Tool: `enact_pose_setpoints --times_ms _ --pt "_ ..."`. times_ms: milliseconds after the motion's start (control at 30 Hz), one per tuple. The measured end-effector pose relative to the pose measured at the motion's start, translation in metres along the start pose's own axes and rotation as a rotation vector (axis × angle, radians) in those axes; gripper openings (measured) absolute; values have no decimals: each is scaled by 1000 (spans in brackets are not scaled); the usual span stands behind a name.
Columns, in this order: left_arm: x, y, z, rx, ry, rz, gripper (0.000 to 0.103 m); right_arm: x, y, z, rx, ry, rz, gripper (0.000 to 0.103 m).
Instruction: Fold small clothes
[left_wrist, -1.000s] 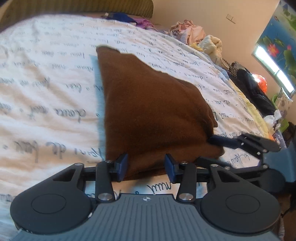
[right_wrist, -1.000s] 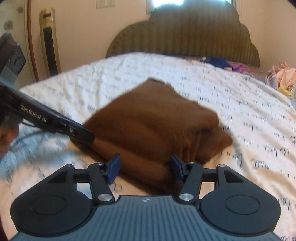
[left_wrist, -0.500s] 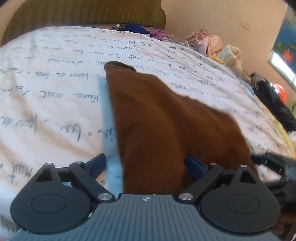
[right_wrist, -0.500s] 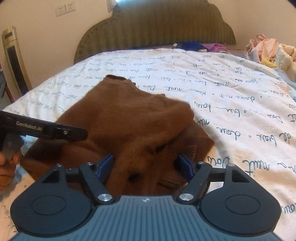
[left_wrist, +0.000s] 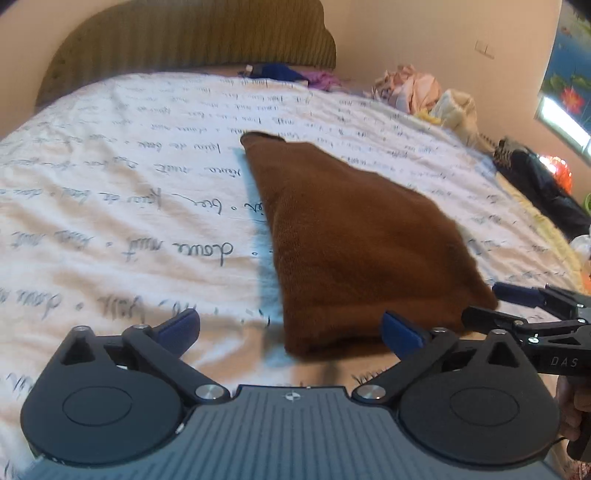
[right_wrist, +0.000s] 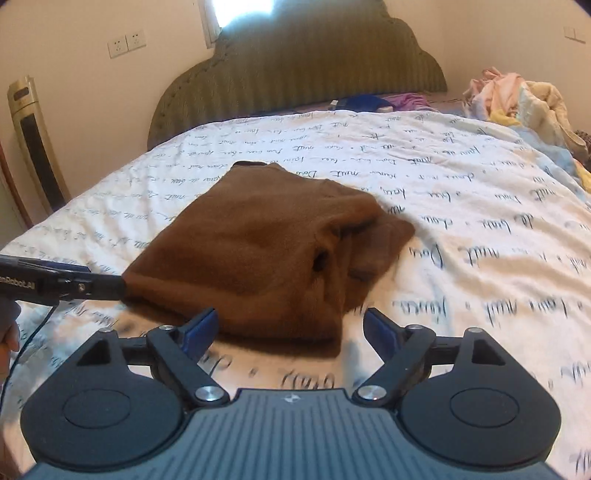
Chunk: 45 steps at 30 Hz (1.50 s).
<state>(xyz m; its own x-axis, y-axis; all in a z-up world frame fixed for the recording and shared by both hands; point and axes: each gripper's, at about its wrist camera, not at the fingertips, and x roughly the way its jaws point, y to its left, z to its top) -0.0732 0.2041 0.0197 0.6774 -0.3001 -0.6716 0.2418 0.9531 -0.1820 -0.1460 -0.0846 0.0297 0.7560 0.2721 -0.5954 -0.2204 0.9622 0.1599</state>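
A brown fleece garment (left_wrist: 354, 243) lies folded on the white bedspread with handwriting print (left_wrist: 110, 206). In the right wrist view the same garment (right_wrist: 258, 251) shows a bunched, layered right side. My left gripper (left_wrist: 290, 328) is open just short of the garment's near edge, nothing between its blue pads. My right gripper (right_wrist: 290, 328) is also open, a little back from the near edge. The right gripper appears in the left wrist view (left_wrist: 517, 299) at the garment's near right corner. The left gripper appears in the right wrist view (right_wrist: 85, 286) at the near left corner.
A padded olive headboard (right_wrist: 295, 66) stands at the far end. A pile of pastel clothes (right_wrist: 517, 99) lies at the far right of the bed, with blue and purple items (right_wrist: 376, 101) by the headboard. Dark clothes (left_wrist: 543, 184) lie off the bed's right side.
Both grippers let go of the garment, opened wide and pulled back from its near edge. The garment now rests flat on the bed.
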Motion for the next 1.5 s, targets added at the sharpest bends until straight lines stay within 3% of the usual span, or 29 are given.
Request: enact_pose_setpoints --times_ms 267,667,1067,1500 --pt "-9 2 -36 -23 58 52 102 -13 10 -34 41 63 -67 86" --pt "20 -29 -30 -16 70 123 102 13 20 -26 18 75 -125 86" --pt "28 -42 -39 68 41 201 103 30 17 -23 -11 70 -124 100" --pt "36 -39 -41 80 -21 226 103 42 19 -22 -9 66 -142 103"
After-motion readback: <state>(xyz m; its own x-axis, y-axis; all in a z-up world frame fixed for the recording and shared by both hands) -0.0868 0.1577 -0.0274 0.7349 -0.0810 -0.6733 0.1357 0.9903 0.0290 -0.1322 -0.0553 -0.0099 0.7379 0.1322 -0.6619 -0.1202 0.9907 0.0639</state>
